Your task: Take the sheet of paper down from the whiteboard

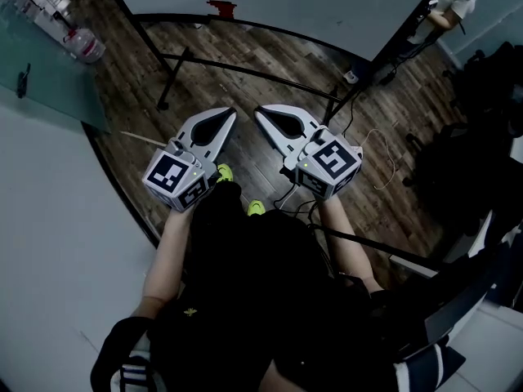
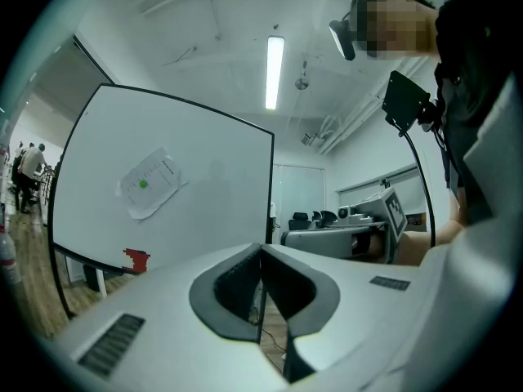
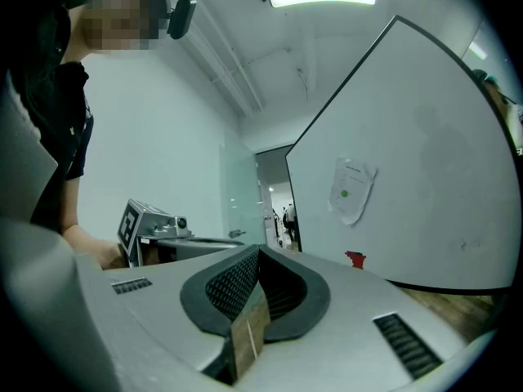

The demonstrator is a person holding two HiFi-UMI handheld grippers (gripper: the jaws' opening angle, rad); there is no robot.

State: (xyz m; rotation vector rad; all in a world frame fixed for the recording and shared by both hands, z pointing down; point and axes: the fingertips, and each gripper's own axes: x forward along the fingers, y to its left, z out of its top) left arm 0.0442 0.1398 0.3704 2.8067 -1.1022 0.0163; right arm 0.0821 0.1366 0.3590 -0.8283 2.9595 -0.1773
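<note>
Both tongs are clenched and empty. The left gripper point(image 2: 261, 251) has its pads pressed tip to tip with nothing between them, and the same is read on the right gripper point(image 3: 260, 251). Both are held level and side by side, well short of the whiteboard point(image 2: 204, 211), tips aimed at it. This is judged to be a ready pose, with the reach not yet begun.

The paper point(image 2: 149, 183) hangs on the whiteboard face, in its upper-middle part and slightly tilted, with no gripper near it. It appears to be pinned by a green dot point(image 2: 144, 184) near its middle, likely a magnet. That would explain why the lower edge curls loose.

A red item point(image 2: 135, 260) sits at the whiteboard's bottom edge, below the paper. What it is cannot be told.

In the head view only the whiteboard's lower strip and stand legs are caught, and the paper is cut off above the frame. Print on the paper is too small to read. Tape or other fastening cannot be made out.
</note>
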